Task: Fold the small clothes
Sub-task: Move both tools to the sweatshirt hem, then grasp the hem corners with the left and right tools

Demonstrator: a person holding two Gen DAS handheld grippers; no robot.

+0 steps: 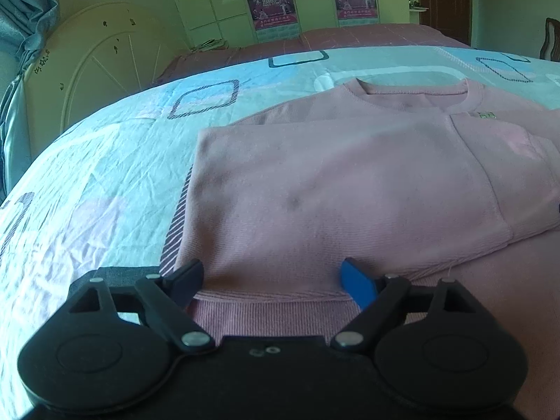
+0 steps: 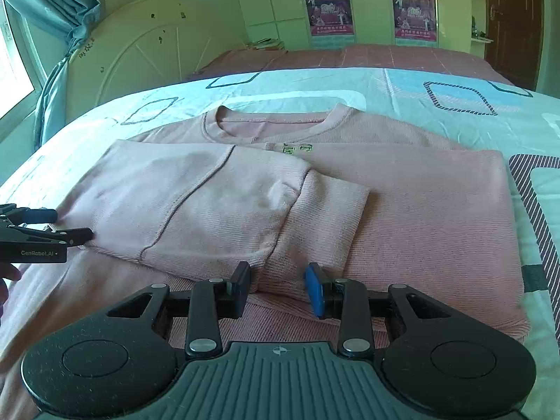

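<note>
A pink sweatshirt (image 1: 315, 189) lies flat on the bed, collar at the far side, with its left sleeve folded across the chest. It also shows in the right wrist view (image 2: 402, 210), where the folded sleeve's cuff (image 2: 325, 217) points toward me. My left gripper (image 1: 271, 278) is open, its jaws either side of the folded edge near the hem. My right gripper (image 2: 280, 280) is open, its jaws either side of the sleeve cuff's near edge. The left gripper (image 2: 66, 225) shows at the left of the right wrist view, at the fold's left edge.
The bed has a light blue patterned sheet (image 1: 105, 175) over a pink cover (image 2: 350, 57). A white headboard (image 2: 147, 52) and teal curtain (image 2: 59, 3) stand at the left. Wardrobes with posters (image 2: 329, 10) and a dark door (image 2: 511, 17) are behind.
</note>
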